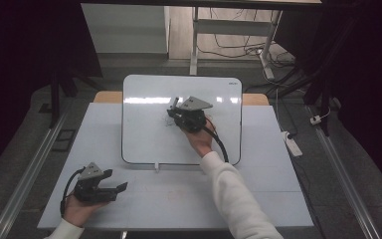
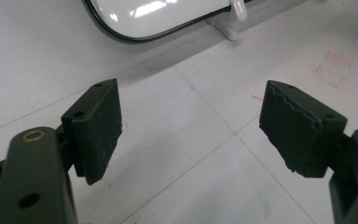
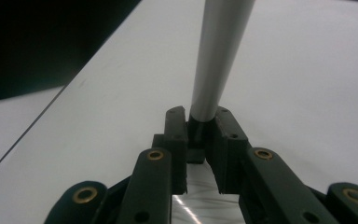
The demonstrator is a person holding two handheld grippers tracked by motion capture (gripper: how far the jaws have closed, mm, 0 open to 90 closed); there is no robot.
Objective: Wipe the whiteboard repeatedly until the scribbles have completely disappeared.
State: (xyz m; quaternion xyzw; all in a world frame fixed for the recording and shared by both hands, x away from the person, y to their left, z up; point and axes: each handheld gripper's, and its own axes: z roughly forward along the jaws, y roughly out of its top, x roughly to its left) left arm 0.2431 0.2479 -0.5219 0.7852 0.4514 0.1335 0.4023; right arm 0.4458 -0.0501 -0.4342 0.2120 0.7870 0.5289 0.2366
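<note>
Clamping a smooth grey marker (image 3: 219, 60) at its base, the right claw (image 1: 175, 110) hovers over the glossy whiteboard (image 1: 144, 134), the marker's long axis running straight ahead from the jaws toward the board's surface. Well apart, the left claw (image 2: 191, 126) rests released on the matte pale tabletop (image 1: 189, 199), nothing between its pads.

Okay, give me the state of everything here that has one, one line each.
Left tongs: open, nothing between them, resting low over the table.
Right tongs: shut on the marker, held over the whiteboard.
Marker: gripped at one end, sticking out past the tongs.
Whiteboard: lying flat on the table, faint marks near the right tongs.
</note>
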